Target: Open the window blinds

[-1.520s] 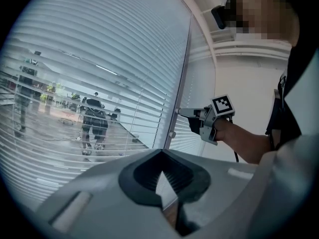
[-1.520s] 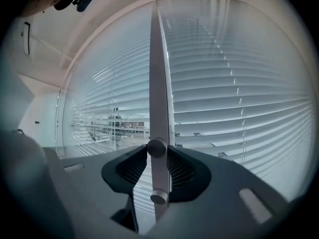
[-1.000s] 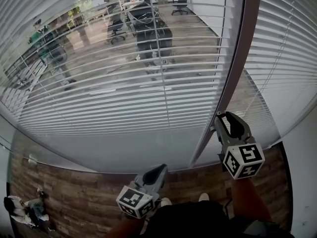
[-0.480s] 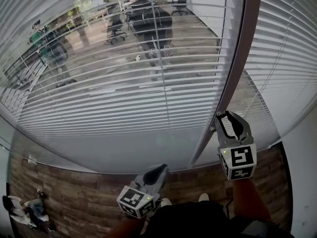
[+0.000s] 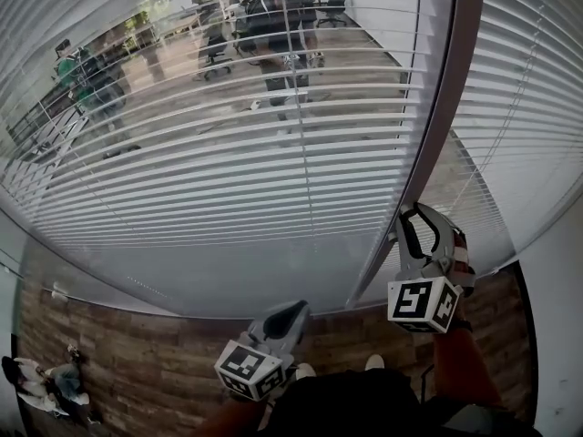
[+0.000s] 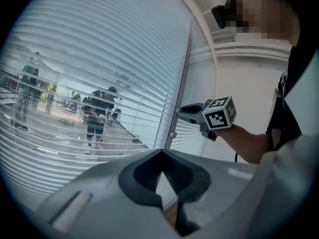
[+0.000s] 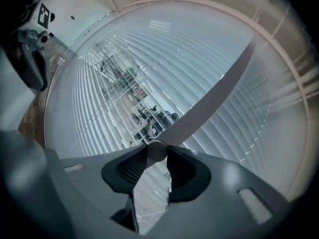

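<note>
White slatted blinds (image 5: pixel 228 153) hang over the window, and the room beyond shows between the slats. A long brown tilt wand (image 5: pixel 437 116) hangs in front of them. My right gripper (image 5: pixel 410 212) is shut on the wand, which shows between its jaws in the right gripper view (image 7: pixel 157 151) and runs up to the right (image 7: pixel 214 98). Its jaws have been closing slightly on the wand. My left gripper (image 5: pixel 296 308) is held low near the person's body, shut and empty (image 6: pixel 160 151). The left gripper view shows the right gripper (image 6: pixel 182 112) at the wand (image 6: pixel 184 68).
A second set of blinds (image 5: pixel 537 89) hangs right of the wand, beside a white wall (image 5: pixel 560 317). Wood-pattern floor (image 5: pixel 137 353) lies below the window. People (image 5: pixel 282 25) stand beyond the glass. The person's feet are just under the grippers.
The right gripper has rolled about its own axis on the wand, so its marker cube shows a different face. The left gripper has not moved. A figure beyond the glass has walked further away.
</note>
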The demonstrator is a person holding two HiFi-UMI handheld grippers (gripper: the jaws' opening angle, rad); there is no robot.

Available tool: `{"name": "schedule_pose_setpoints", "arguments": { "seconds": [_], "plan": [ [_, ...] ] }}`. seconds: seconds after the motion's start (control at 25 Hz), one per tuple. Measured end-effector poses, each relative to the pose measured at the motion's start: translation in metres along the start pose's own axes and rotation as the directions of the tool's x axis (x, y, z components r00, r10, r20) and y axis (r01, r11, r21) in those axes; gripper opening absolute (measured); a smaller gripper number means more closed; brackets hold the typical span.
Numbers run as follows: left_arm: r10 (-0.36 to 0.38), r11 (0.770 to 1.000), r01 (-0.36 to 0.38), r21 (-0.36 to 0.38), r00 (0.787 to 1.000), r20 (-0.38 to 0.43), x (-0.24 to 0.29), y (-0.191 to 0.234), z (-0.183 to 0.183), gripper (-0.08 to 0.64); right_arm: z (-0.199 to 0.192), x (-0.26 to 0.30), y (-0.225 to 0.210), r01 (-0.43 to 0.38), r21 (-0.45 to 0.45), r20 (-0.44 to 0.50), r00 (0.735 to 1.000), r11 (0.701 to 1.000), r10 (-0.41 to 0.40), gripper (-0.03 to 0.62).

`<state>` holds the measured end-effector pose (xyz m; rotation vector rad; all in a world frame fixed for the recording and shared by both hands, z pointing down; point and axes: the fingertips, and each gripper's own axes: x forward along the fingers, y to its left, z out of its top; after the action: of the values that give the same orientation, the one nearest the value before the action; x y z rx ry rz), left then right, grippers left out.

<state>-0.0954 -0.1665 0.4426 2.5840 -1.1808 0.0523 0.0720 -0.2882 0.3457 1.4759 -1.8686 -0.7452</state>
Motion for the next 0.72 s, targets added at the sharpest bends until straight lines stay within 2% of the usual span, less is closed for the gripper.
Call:
{"name": "schedule_pose_setpoints", "arguments": {
  "seconds": [0.12,0.24,0.32,0.4,0.48,0.56,0.64,0.72],
  "plan": [
    [0.007,1.0,-0.007,-0.003,1.0,0.0,0.001,0.0,0.003,0.002,-0.002,0.001,0.002,0.008,-0.018,-0.004,1.0,1.0,-0.008,0.15],
    [0.015,1.0,-0.015,-0.001,1.0,-0.004,0.001,0.001,0.004,0.002,-0.001,0.001,0.001,0.004,0.005,0.007,1.0,1.0,-0.004,0.153],
    [0.015,1.0,-0.015,0.0,1.0,-0.004,0.002,0.0,0.005,0.0,0.003,-0.001,-0.001,-0.018,0.057,0.03,0.999,0.998,0.016,0.156],
    [0.009,1.0,-0.009,-0.001,1.0,0.003,0.003,-0.002,0.005,0.002,0.008,-0.006,-0.004,-0.046,0.146,0.066,0.997,0.988,0.037,0.164],
    [0.004,1.0,-0.004,-0.004,1.0,0.007,0.003,-0.003,0.002,0.002,0.011,-0.01,-0.007,-0.074,0.264,0.116,0.992,0.962,0.044,0.167],
    [0.003,1.0,-0.003,0.0,1.0,-0.001,0.003,-0.001,-0.003,0.002,0.012,-0.01,-0.011,-0.105,0.378,0.171,0.984,0.92,0.042,0.161],
    [0.005,1.0,-0.005,0.0,1.0,-0.003,0.002,0.0,0.001,0.002,0.011,-0.009,-0.016,-0.138,0.455,0.201,0.978,0.88,0.05,0.158],
    [0.007,1.0,-0.007,-0.001,1.0,-0.004,0.002,0.0,0.005,0.002,0.008,-0.008,-0.019,-0.178,0.552,0.209,0.975,0.815,0.072,0.158]
  ]
}}
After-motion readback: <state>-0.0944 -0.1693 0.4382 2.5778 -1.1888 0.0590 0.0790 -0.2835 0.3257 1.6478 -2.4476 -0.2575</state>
